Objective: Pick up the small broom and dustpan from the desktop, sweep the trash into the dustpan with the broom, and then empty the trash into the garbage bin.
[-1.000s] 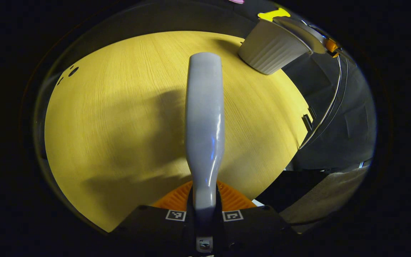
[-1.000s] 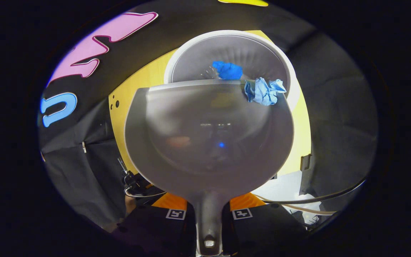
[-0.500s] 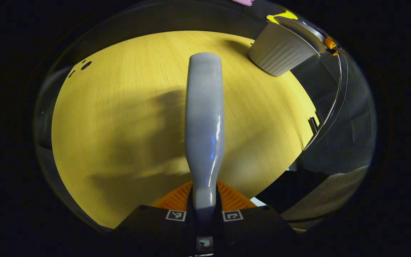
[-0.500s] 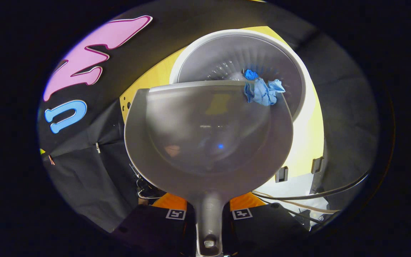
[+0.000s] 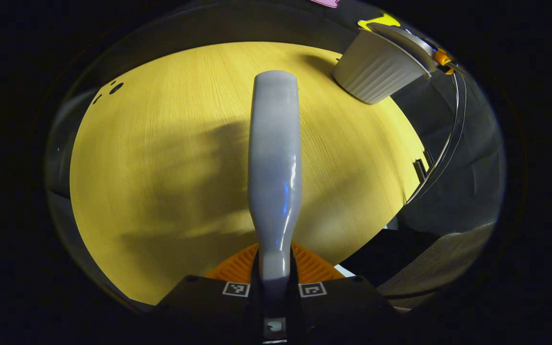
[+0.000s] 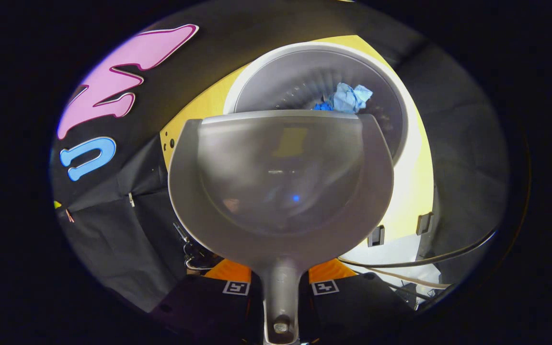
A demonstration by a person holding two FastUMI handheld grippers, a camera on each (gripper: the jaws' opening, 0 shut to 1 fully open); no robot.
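Pale grey plastic runs straight ahead of us in the left gripper view: the broom (image 5: 274,163), its narrow end clamped between the fingers of our left gripper (image 5: 274,282), both of them pressing on it. Beneath it spreads the yellow wooden desktop (image 5: 161,158), shadowed just left of the broom. Far ahead and to the right, the white ribbed garbage bin (image 5: 376,72) stands by the desktop's edge, with the dustpan (image 5: 408,40) tipped over its rim. In the right gripper view, our right gripper (image 6: 281,287) is clenched on the dustpan's (image 6: 281,191) handle, the grey pan opening forward from the fingers. Its front edge sits over the mouth of the garbage bin (image 6: 400,115) directly ahead. Crumpled blue trash (image 6: 348,98) lies inside the bin, just beyond the pan's front edge.
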